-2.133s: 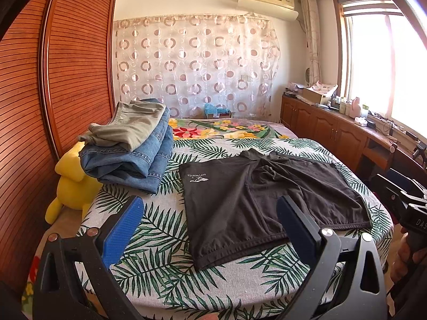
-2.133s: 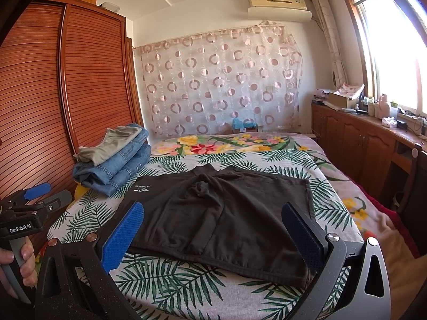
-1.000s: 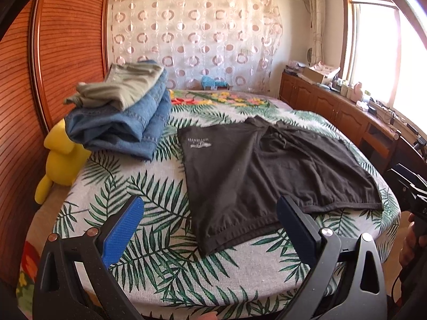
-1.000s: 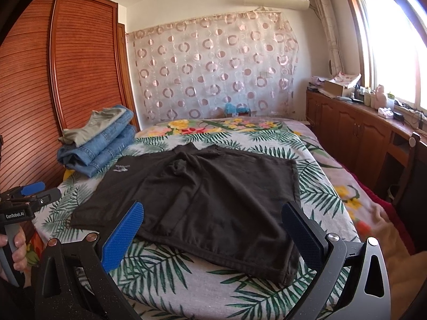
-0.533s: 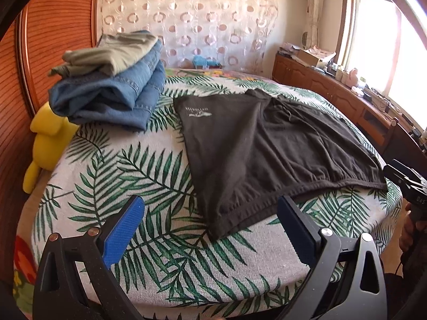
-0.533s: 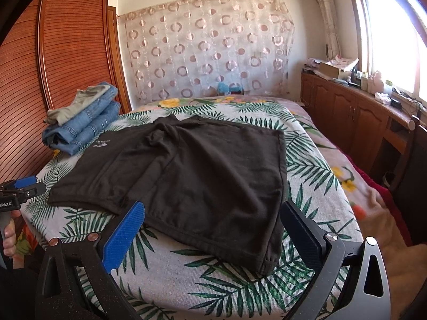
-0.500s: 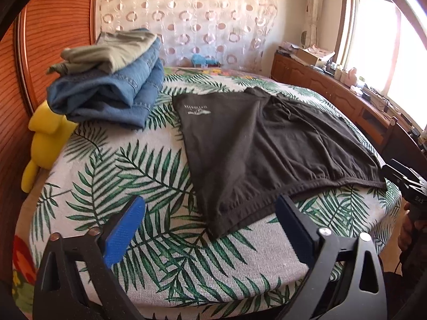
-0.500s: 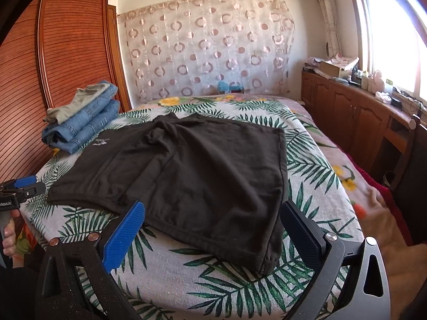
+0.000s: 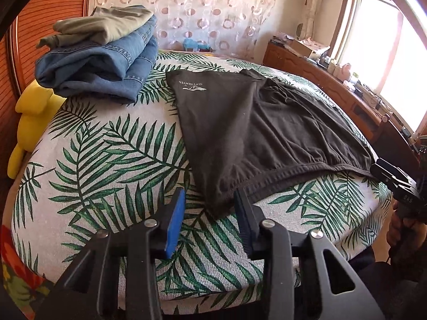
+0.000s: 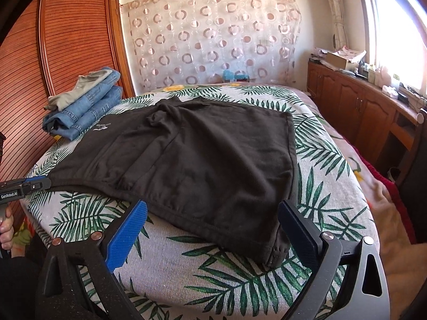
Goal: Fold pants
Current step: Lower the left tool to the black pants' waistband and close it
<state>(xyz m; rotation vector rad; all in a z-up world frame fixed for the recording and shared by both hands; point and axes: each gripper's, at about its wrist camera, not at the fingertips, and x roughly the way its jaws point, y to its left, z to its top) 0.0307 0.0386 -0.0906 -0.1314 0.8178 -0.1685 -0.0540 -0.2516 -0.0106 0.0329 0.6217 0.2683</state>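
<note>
we see black shorts (image 9: 256,133) lying flat on a bed (image 9: 106,160) with a cover of green palm leaves. the waistband is at the near edge of the bed and the legs point away, toward a curtain (image 10: 208,34) with rings. a small white logo (image 9: 190,86) is on the left leg.

our left gripper (image 9: 209,208) is low over the near left corner of the waistband. its jaws are closing now, and the corner of the cloth lies in the gap between the blue pad and the dark one. the pads do not press on the cloth yet, as far as we can tell, so nothing is grasped. in the right wrist view the tip of this gripper is at the left edge, just beside the same corner.

our right gripper (image 10: 213,226) has its jaws wide apart, released and empty. it hangs over the near right part of the shorts, where the waistband corner (image 10: 275,256) is close to the dark pad but apart from it.

behind the shorts on the left is a pile of folded jeans (image 9: 101,61) with a grey-green garment (image 9: 101,24) on top. a yellow toy (image 9: 29,122) sits beside the bed, against a brown wardrobe (image 10: 53,53). on the right a wooden cabinet (image 10: 355,106) stands under a bright window (image 9: 387,61).
</note>
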